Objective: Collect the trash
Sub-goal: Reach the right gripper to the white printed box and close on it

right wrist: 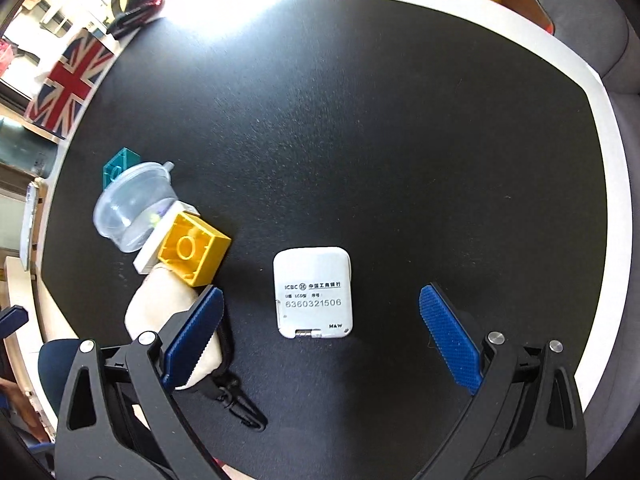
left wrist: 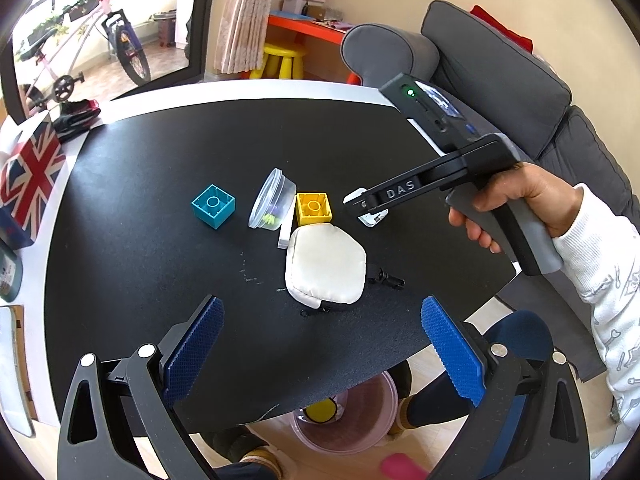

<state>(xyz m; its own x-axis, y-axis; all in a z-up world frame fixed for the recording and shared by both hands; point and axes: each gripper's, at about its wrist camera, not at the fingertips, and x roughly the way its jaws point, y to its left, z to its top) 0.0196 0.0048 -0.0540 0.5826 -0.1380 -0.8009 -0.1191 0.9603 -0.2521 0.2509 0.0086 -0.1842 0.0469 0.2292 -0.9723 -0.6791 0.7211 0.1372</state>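
On the black mat (left wrist: 140, 264) lie a teal brick (left wrist: 213, 205), a tipped clear plastic cup (left wrist: 272, 198), a yellow brick (left wrist: 313, 208), a white pouch (left wrist: 326, 268) with a black clip strap, and a flat white strip (left wrist: 284, 236). My left gripper (left wrist: 322, 344) hangs open above the near edge, nothing between its blue pads. My right gripper (right wrist: 320, 332) is open over a small white ICBC device (right wrist: 313, 292), which lies between its pads, untouched. In the right wrist view the cup (right wrist: 132, 208), yellow brick (right wrist: 194, 254) and pouch (right wrist: 160, 304) sit to the left.
A Union Jack box (left wrist: 30, 176) stands at the table's left edge. A grey sofa (left wrist: 520, 92) lies beyond the right side. Under the near edge sits a pink bin (left wrist: 344, 420) holding something yellow. A hand and white sleeve (left wrist: 600, 280) hold the right gripper.
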